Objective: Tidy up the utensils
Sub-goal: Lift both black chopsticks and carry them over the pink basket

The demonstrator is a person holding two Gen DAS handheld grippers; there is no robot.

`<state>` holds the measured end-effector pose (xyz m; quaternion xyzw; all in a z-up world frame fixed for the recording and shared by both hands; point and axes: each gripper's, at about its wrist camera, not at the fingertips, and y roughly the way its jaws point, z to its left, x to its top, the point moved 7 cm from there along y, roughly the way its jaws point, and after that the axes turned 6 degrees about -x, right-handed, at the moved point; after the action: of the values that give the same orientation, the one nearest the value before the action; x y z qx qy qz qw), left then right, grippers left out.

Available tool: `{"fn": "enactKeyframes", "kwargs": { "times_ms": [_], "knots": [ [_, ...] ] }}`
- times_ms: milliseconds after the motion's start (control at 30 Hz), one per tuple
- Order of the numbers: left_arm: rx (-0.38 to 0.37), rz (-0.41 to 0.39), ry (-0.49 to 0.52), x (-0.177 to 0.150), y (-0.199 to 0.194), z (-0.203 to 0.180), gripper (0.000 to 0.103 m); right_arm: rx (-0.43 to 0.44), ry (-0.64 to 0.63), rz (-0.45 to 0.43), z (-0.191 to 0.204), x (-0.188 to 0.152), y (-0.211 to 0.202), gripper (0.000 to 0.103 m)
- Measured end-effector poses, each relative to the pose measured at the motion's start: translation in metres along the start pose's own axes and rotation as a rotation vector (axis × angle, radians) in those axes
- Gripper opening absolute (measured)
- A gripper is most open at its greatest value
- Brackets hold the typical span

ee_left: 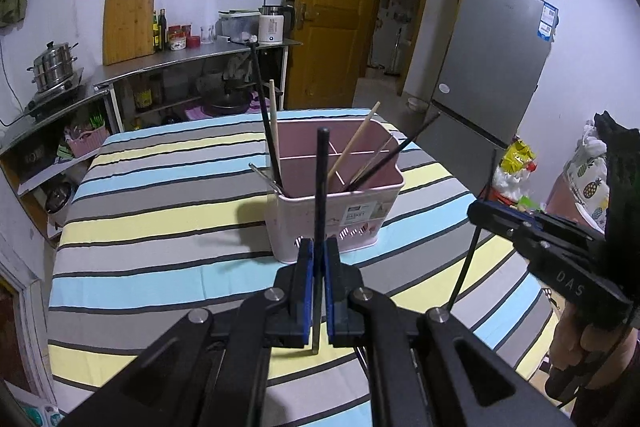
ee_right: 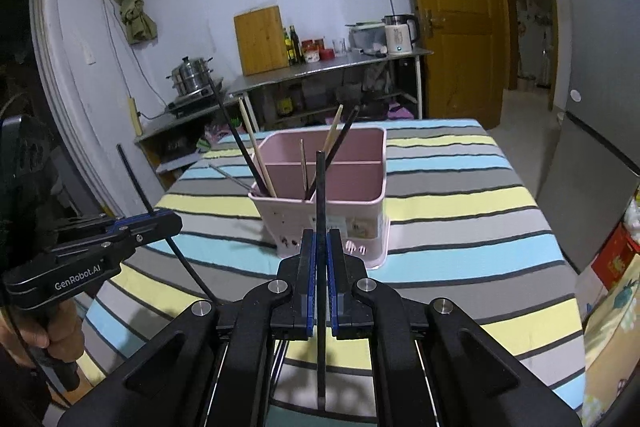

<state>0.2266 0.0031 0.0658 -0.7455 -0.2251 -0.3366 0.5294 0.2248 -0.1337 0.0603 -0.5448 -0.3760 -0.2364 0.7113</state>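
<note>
A pink divided basket (ee_left: 310, 223) (ee_right: 286, 217) stands in the middle of the striped table. It holds several wooden and black chopsticks that lean out of its compartments. My left gripper (ee_left: 319, 247) is shut on an upright black chopstick (ee_left: 321, 179), held above the table just in front of the basket. My right gripper (ee_right: 320, 239) is shut on another upright black chopstick (ee_right: 320, 187), also in front of the basket. Each gripper shows in the other's view: the right gripper (ee_left: 476, 213) at the right edge, the left gripper (ee_right: 174, 223) at the left edge, both with a chopstick.
A striped cloth (ee_left: 160, 211) (ee_right: 460, 219) covers the table. Behind it stands a steel counter (ee_left: 192, 57) with a steamer pot, a cutting board, bottles and a kettle. A grey fridge (ee_left: 488, 67) stands right of the table, beside an open yellow door (ee_left: 328, 7).
</note>
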Motion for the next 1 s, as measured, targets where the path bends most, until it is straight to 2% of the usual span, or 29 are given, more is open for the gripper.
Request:
{"fn": "enactKeyframes", "kwargs": {
  "times_ms": [467, 767, 1000],
  "knots": [
    [0.005, 0.02, -0.006, -0.019, -0.015, -0.006, 0.006, -0.013, -0.021, -0.006, -0.002, -0.017, -0.033, 0.005],
    [0.011, 0.068, -0.017, -0.032, -0.025, -0.008, 0.006, -0.029, -0.063, 0.02, 0.002, -0.024, -0.049, 0.005],
    [0.001, 0.055, -0.04, -0.031, -0.031, -0.006, 0.006, -0.023, -0.052, -0.046, 0.004, -0.014, -0.062, 0.004]
  ]
}}
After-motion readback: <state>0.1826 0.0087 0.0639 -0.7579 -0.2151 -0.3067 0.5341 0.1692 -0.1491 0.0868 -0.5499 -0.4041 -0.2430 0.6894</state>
